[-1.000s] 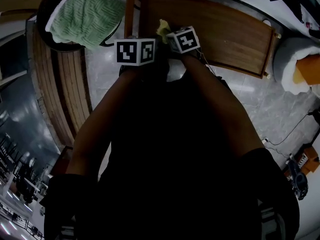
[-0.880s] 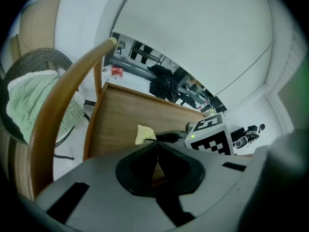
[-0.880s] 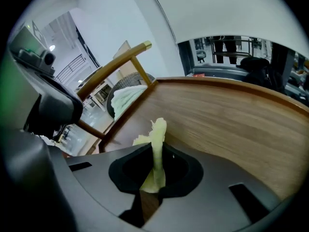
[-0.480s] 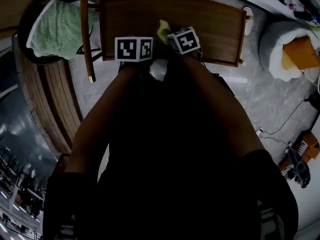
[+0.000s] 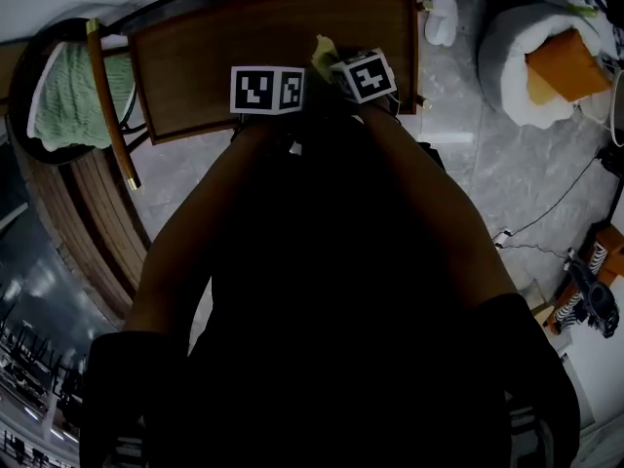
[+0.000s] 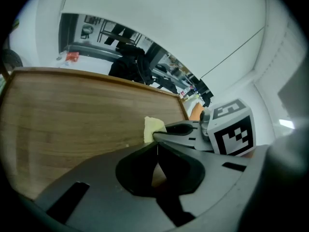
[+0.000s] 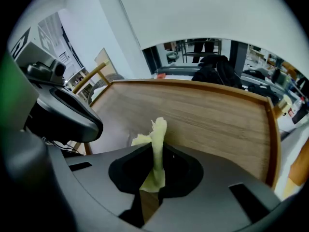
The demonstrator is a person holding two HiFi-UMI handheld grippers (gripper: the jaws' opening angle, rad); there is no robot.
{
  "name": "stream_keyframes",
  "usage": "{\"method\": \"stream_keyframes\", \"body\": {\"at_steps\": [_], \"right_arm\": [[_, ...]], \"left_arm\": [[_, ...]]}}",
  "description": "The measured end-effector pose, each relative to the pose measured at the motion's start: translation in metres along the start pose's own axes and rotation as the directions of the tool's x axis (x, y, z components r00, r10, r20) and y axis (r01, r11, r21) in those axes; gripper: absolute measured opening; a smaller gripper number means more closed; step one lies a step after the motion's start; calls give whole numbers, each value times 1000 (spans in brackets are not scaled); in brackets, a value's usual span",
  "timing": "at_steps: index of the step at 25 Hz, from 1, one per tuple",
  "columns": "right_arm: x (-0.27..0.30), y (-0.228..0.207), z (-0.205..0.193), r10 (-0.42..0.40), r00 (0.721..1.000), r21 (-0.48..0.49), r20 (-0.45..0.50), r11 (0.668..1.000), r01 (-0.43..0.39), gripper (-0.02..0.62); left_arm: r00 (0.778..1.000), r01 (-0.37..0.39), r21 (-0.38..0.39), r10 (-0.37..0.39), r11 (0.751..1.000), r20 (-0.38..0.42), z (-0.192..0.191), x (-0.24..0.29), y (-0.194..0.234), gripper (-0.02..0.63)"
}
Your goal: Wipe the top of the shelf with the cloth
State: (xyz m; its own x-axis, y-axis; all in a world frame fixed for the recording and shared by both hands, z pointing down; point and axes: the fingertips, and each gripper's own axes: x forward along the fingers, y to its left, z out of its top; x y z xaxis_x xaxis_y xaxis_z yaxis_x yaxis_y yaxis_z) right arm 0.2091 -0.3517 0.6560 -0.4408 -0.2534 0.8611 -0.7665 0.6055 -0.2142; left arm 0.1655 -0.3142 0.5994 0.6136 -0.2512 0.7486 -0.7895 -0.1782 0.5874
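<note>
Shelf (image 5: 195, 66) leftward; two grippers (image 6: 157, 146) (image 7: 155, 153), one cloth (image 7: 158, 129)

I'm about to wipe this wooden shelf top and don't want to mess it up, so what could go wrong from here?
1. The right tool pinches the yellow cloth as a thin bunched strip. Dragging might pull it free, or the hard tips might scrape the shelf top instead of the cloth wiping it.
2. The left tool, shut and empty, sits right beside the right one, so they could bump during a sweep.
</note>
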Motion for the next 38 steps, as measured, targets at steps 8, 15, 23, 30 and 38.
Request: {"method": "stream_keyframes", "body": {"at_steps": [8, 15, 23, 30, 38], "right_arm": [[-43, -67, -30, -146, 989, 116, -15, 982, 147, 48], [-69, -103, -49, -322, 944, 163, -71, 930, 330, 48], [-88, -127, -64, -466, 869, 249, -167, 833, 494, 48], [-69, -59, -7, -407, 913, 293, -18, 871, 394, 48], [38, 179, 103, 35, 981, 174, 190, 982, -68, 48]], "left_arm": [[999, 45, 62, -44, 997, -29, 10, 24, -46, 12], [998, 56, 63, -55, 996, -15, 20, 13, -52, 12], [999, 43, 29, -43, 999, 7, 15, -21, -19, 12], [997, 49, 13, -49, 999, 59, 2, -91, 29, 12], [990, -15, -89, 27, 996, 135, -23, -197, 136, 12]]}}
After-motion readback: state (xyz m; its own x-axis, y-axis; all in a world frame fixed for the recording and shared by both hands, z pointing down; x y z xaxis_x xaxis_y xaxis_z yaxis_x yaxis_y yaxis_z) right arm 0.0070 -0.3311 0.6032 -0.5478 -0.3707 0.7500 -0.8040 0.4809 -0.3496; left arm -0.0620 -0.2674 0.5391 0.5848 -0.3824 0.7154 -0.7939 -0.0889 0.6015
